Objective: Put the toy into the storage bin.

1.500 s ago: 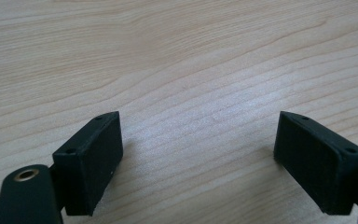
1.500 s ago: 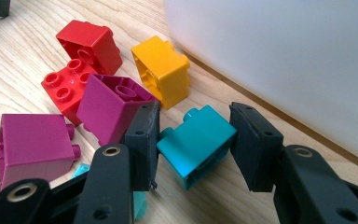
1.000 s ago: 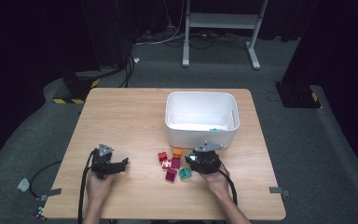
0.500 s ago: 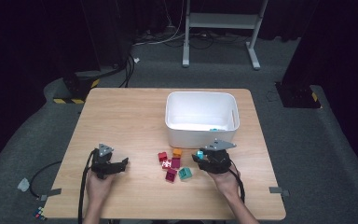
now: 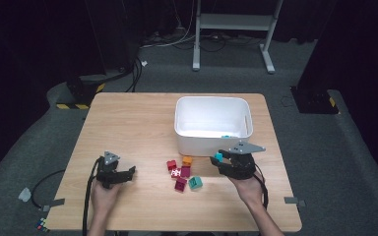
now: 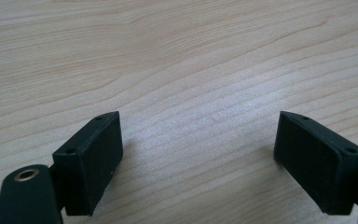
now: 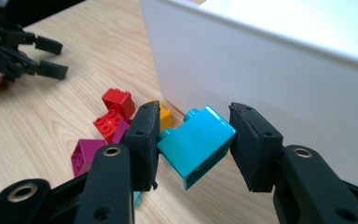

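The white tub (image 5: pixel 211 123) sits on the worktop (image 5: pixel 128 123) with a small teal piece (image 5: pixel 225 136) inside, near its front wall. Just in front of the tub, the right tongs (image 7: pixel 193 140) pinch a teal brick (image 7: pixel 196 143), lifted off the worktop. Red, orange and pink bricks (image 5: pixel 182 172) lie near the tub's front. The left tongs (image 6: pixel 198 154) rest wide apart, far from the tub, holding nothing.

A teal toy brick (image 7: pixel 196 142), hollow underneath with round studs on one face, hangs tilted at the lower middle of the right gripper view, pinched at both ends. In the high view it (image 5: pixel 218 157) shows as a small teal spot right of center.
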